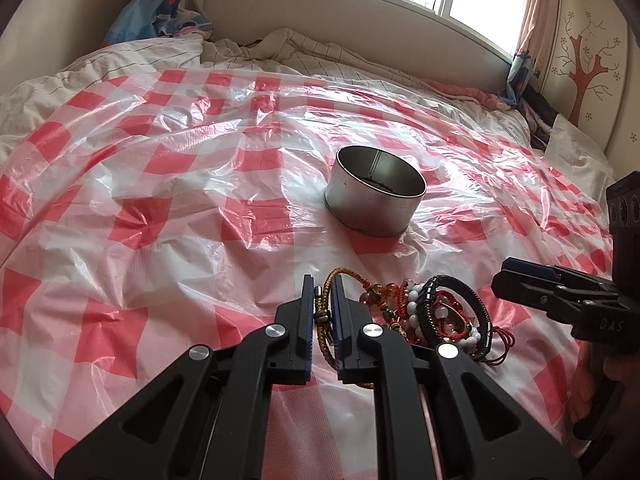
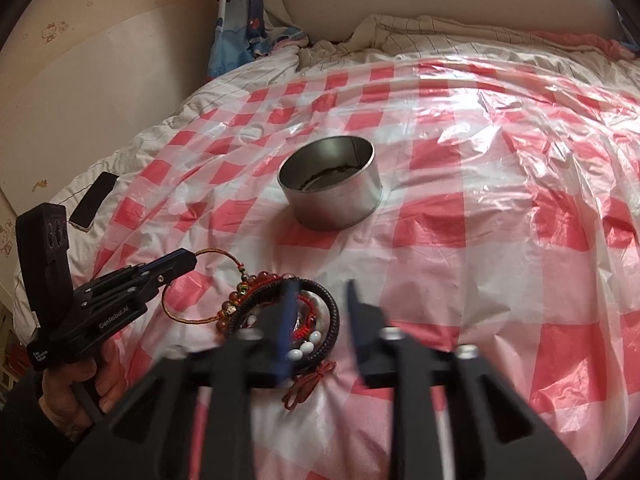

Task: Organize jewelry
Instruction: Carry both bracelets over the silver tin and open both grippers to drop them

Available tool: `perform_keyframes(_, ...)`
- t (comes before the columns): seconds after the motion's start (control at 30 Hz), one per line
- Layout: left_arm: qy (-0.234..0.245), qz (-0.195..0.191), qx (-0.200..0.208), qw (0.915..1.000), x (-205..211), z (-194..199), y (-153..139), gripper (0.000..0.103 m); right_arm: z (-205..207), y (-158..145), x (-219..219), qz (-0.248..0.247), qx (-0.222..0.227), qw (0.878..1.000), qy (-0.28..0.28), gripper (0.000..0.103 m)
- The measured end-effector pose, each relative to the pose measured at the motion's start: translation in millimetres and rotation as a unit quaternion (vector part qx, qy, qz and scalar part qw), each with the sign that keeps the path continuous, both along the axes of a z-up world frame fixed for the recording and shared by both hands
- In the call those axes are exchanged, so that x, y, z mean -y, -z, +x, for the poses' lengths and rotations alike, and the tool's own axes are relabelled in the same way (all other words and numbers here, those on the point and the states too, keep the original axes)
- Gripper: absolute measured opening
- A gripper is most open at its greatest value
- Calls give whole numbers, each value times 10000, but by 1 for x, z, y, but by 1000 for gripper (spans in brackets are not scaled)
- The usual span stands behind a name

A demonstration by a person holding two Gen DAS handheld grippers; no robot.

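We've got the left gripper (image 1: 322,300) pinched on the cord bracelet (image 1: 325,320), at the pile (image 1: 432,320) in front of the tin (image 1: 376,196). Right gripper (image 2: 320,312) gapes, empty. Next: lift it clear and drop it in.

My right gripper (image 2: 320,312) was smeared with motion blur, its fingers covering part of the bracelet pile (image 2: 280,312); the tin's (image 2: 332,184) dark contents stayed unreadable.
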State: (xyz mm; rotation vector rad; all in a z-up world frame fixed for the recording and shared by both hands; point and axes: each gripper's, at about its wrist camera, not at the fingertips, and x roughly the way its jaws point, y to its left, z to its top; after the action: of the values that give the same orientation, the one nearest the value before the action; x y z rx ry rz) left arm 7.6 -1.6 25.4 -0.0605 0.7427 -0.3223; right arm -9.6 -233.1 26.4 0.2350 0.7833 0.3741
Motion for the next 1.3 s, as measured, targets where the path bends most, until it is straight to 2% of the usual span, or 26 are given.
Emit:
perform_keyframes(0.07,-3,16,-37,10000,0,0,2,8,0,2,-3,-38,15,10000,-56,65)
perform_keyframes(0.1,-2,22,-55,10000,0,1,3,8,1,3,-6,-116,-5,9999,-65,60)
perform_keyframes(0.2,-12,44,-116,9999,0,2,6,8,7,13,-5,-57,-247,9996,-118,34)
perform_keyframes(0.3,22,98,-202,9997,2,5,9,8,17,31,-9,-140,-681,9974,-177,28)
perform_keyframes(0.4,46,106,-137,9998,4,3,7,8,19,33,-14,-227,-683,9971,-235,9)
perform_keyframes(0.5,77,15,86,9999,3,-1,-5,8,13,22,-8,12,-441,9989,-152,9)
perform_keyframes(0.63,268,-48,381,9989,10,-6,-29,8,6,-2,11,711,-23,9975,-55,9)
perform_keyframes(0.73,393,-135,532,9977,19,1,-46,8,8,-9,19,1074,86,9942,28,9)
perform_keyframes(0.9,562,-340,712,9953,40,29,-71,8,21,-24,27,969,258,9946,260,9)
perform_keyframes(1.0,595,-565,672,9944,51,54,-74,8,30,-30,31,817,321,9955,368,9)
perform_keyframes(1.13,503,-725,519,9947,63,89,-59,8,49,-36,33,585,380,9964,491,9)
perform_keyframes(1.23,378,-526,94,9979,67,126,-33,10,68,-40,30,348,431,9971,516,9)
perform_keyframes(1.3,225,-413,-206,9987,62,143,-22,15,83,-40,24,174,434,9976,505,9)
